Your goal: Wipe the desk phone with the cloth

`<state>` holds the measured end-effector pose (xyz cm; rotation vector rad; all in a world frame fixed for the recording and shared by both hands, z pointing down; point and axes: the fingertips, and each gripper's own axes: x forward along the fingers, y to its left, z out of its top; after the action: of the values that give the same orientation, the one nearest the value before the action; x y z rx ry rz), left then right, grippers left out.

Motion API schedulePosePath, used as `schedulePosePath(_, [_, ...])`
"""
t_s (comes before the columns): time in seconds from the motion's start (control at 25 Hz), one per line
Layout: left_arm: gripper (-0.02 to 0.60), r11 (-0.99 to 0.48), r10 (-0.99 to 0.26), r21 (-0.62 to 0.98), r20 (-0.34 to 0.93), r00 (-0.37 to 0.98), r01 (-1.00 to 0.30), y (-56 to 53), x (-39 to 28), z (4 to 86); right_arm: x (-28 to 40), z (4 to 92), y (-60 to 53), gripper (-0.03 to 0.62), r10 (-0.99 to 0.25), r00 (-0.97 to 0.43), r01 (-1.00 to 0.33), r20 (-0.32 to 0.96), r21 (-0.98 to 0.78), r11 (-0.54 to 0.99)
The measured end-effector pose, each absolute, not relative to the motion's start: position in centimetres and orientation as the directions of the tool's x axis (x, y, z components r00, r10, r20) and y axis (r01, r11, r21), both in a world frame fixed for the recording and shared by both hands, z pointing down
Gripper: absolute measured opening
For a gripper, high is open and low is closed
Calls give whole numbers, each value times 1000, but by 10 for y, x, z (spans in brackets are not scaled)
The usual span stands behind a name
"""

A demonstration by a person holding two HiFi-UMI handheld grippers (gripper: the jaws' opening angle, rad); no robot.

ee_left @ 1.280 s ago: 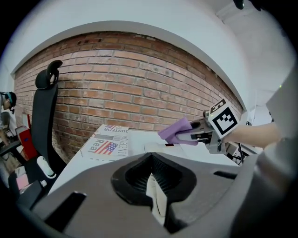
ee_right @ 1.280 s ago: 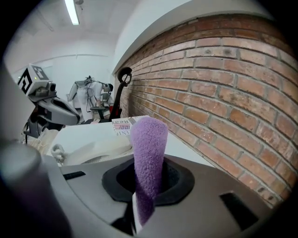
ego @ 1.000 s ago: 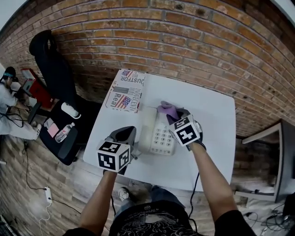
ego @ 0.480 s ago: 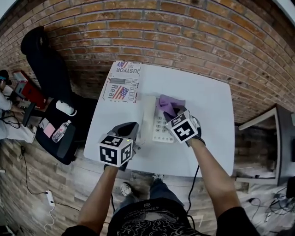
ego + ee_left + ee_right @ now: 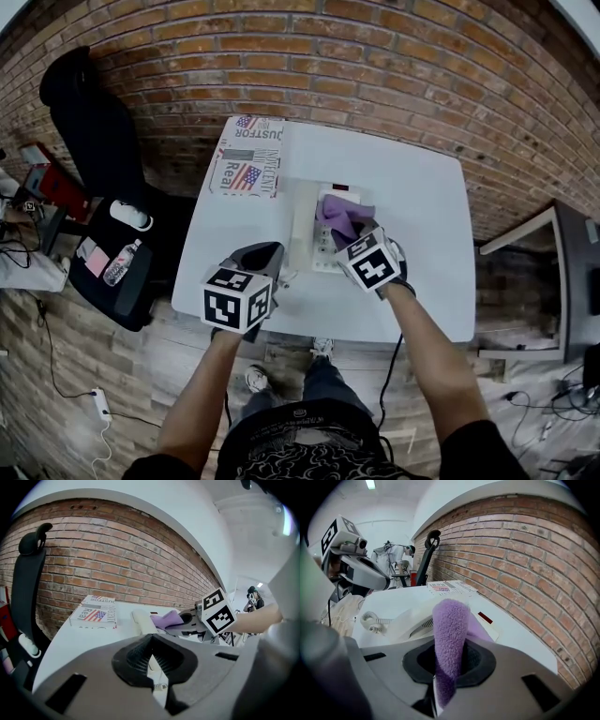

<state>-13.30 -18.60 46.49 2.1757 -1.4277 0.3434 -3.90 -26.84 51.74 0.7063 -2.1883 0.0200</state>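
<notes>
The right gripper is clamped on a fold of the purple cloth, which lies on the desk phone in the middle of the table. Cloth and gripper hide most of the keypad. The white phone's long axis runs from the table's near edge towards the brick-wall edge, with the handset along its left side. The left gripper hovers over the near left part of the table, its jaws closed on nothing, near the coiled cord.
</notes>
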Motion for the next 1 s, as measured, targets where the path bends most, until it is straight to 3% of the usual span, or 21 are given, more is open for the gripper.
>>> schedulePosePath(1.0, [6,-409,-736,252,476,481,-877,-136,-142,467,-32,538,-198,44,-491,-463,-562,738,184,807])
